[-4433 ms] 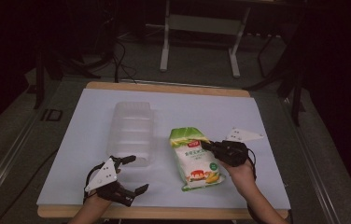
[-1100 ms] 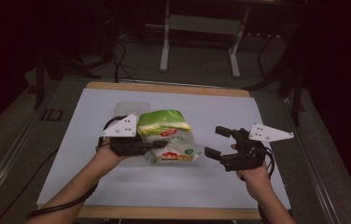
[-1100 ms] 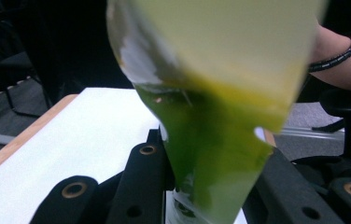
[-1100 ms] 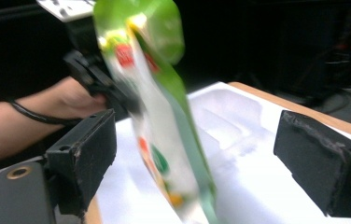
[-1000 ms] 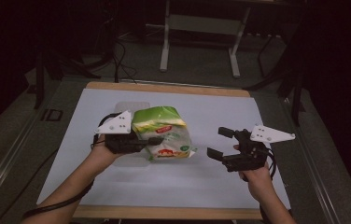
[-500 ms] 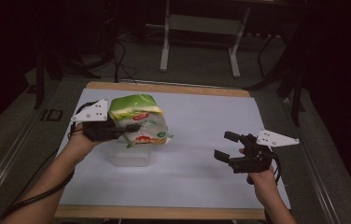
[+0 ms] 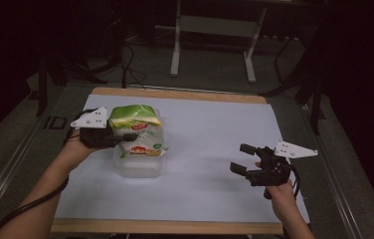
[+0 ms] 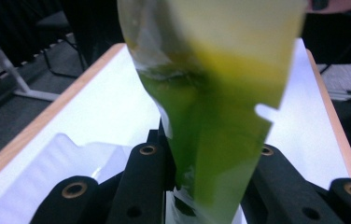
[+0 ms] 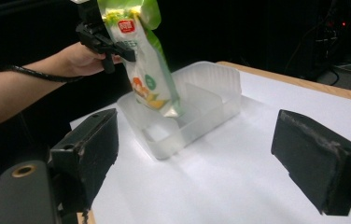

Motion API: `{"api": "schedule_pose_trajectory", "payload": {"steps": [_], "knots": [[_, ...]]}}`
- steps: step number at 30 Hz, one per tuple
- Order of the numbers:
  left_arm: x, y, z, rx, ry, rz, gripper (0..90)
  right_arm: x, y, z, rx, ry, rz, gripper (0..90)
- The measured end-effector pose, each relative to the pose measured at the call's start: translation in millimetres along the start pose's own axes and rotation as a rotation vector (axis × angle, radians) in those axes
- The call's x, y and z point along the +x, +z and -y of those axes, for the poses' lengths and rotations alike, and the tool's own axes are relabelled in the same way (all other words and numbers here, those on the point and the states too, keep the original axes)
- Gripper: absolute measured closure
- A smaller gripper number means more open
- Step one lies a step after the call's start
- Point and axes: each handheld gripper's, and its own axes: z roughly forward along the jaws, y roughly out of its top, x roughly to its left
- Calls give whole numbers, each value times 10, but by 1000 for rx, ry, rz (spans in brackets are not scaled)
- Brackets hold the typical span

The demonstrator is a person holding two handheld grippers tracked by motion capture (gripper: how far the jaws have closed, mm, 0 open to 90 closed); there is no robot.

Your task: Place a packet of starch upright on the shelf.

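A glossy green-and-yellow plastic snack pouch [image 7: 136, 130] hangs in the left gripper [image 7: 109, 138], clenched near its crimped top, its lower end inside a clear ribbed rectangular plastic tray [image 9: 201, 109]. The right gripper [image 7: 243, 158] gapes, holding nothing, above the white table [image 7: 210, 129].

A clear divided tray [image 7: 138, 167] with a green bag [image 7: 135, 134] hanging over it blocks the table's [image 7: 205, 129] left side; the white centre lies open.

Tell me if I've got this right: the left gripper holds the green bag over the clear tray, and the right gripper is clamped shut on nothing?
Not quite. The right gripper is open, its jaws wide apart in the right gripper view. The rest holds: the left gripper holds the green bag over the clear tray.
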Motion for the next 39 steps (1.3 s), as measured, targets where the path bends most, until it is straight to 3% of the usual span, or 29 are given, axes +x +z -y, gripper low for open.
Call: {"api": "schedule_pose_trajectory", "payload": {"steps": [11,15,20,26,32,39], "knots": [[-12,38,168,59,6,40,762,-48,24,64,15,15,-2,149],[-1,50,218,56,-21,47,762,-54,35,74,18,18,-8,149],[-10,56,262,65,-15,49,763,-59,54,91,28,19,-12,149],[-11,107,355,83,-52,57,763,-67,66,106,29,26,-22,149],[-51,269,423,153,-21,67,763,-76,87,131,41,35,-27,149],[-53,310,525,149,-4,66,765,-82,113,167,59,40,-35,149]]}}
